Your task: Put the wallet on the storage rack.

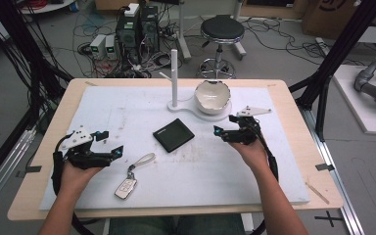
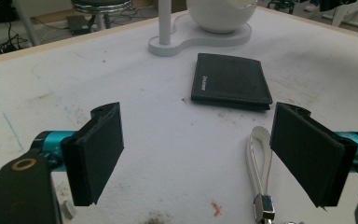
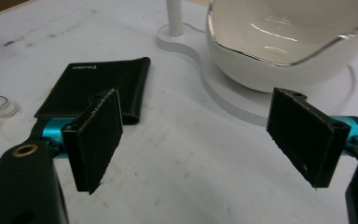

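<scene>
Both forearms are reaching in from the near edge, one hand gripping each tool. The left gripper [image 1: 108, 143] is hovering low with its fingers [image 2: 95, 151] spread wide. The right gripper [image 1: 225, 125] is likewise gaping, fingers [image 3: 303, 135] well apart.

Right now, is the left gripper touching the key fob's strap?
Apart. In the high view, bare mat separates the left gripper from the strap; its jaws stand open, holding nothing.

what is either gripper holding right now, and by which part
Nothing. The left gripper and right gripper both stand open above the white mat, jaws empty.
</scene>
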### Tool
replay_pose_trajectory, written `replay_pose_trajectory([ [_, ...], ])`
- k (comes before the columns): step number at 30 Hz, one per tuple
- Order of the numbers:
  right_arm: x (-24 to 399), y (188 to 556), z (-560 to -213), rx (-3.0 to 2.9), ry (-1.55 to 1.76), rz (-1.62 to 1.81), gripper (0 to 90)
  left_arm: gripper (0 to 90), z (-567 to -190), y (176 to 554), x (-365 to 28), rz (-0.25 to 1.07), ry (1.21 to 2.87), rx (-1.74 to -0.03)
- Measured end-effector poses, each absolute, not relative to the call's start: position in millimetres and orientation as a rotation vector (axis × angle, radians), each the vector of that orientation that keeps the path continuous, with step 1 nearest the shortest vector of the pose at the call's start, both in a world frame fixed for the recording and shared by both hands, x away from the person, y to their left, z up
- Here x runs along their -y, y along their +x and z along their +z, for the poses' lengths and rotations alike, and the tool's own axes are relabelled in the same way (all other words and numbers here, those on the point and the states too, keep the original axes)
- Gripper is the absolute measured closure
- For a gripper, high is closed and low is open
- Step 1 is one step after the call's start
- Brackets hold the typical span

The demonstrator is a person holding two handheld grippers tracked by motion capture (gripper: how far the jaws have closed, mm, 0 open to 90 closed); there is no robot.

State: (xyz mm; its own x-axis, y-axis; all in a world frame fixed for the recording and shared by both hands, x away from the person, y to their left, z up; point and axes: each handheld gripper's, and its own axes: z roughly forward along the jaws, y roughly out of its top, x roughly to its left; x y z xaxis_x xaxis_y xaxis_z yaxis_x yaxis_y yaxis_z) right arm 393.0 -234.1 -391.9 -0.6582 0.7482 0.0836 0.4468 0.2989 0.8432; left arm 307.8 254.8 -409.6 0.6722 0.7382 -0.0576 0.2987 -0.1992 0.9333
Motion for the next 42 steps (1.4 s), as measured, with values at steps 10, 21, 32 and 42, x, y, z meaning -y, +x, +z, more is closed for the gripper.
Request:
replay_pose_trajectory([
  [10,186.4,414.3,-401.7,-2.358,1.052,1.261,18.5,17.4,-409.7,307.4,-257.3,0.503,1.772,-0.829],
  [21,152.1,430.2,-421.9,-2.425,1.062,1.235,18.6,17.3,-409.9,309.3,-256.8,0.508,1.759,-0.828],
  [32,130.3,448.2,-438.7,-2.495,1.111,1.186,19.8,17.4,-409.8,309.1,-251.0,0.531,1.779,-0.802],
  [42,123.2,455.8,-447.8,-2.53,1.179,1.195,34.6,17.4,-409.9,308.6,-250.6,0.524,1.787,-0.799],
])
